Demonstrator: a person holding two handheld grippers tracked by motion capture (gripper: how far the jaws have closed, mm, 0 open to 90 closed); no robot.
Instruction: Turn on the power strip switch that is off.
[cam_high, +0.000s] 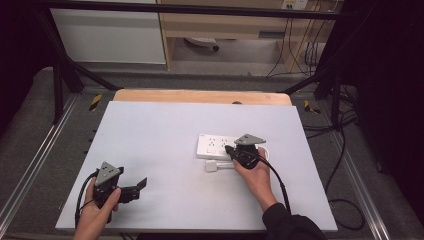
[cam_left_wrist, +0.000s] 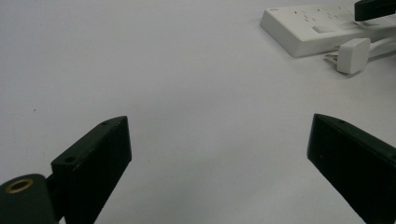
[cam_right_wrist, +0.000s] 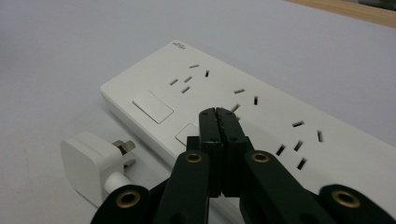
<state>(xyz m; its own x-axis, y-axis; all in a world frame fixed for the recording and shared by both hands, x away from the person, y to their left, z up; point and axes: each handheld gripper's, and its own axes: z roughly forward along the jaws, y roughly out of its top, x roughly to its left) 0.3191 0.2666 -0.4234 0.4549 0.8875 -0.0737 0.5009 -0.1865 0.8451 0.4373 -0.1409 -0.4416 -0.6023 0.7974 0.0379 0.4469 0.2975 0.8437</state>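
Note:
A white power strip (cam_high: 216, 146) (cam_right_wrist: 261, 121) (cam_left_wrist: 317, 28) lies right of the mat's middle, with several sockets and flat switches on top. A white plug (cam_high: 212, 166) (cam_right_wrist: 91, 165) (cam_left_wrist: 352, 54) on a white cable lies loose beside its near edge, prongs bare. My right gripper (cam_high: 231, 148) (cam_right_wrist: 218, 114) is shut, nothing between its jaws, its tips just over the strip's top near a switch. Whether they touch I cannot tell. My left gripper (cam_high: 141, 184) (cam_left_wrist: 219, 140) is open at the near left, level above bare mat, pointing toward the strip.
A pale mat (cam_high: 165, 150) covers the wooden table (cam_high: 200, 96), whose far edge shows beyond it. Black frame bars (cam_high: 60, 75) and cables (cam_high: 340, 150) run around the table. Dark floor lies on both sides.

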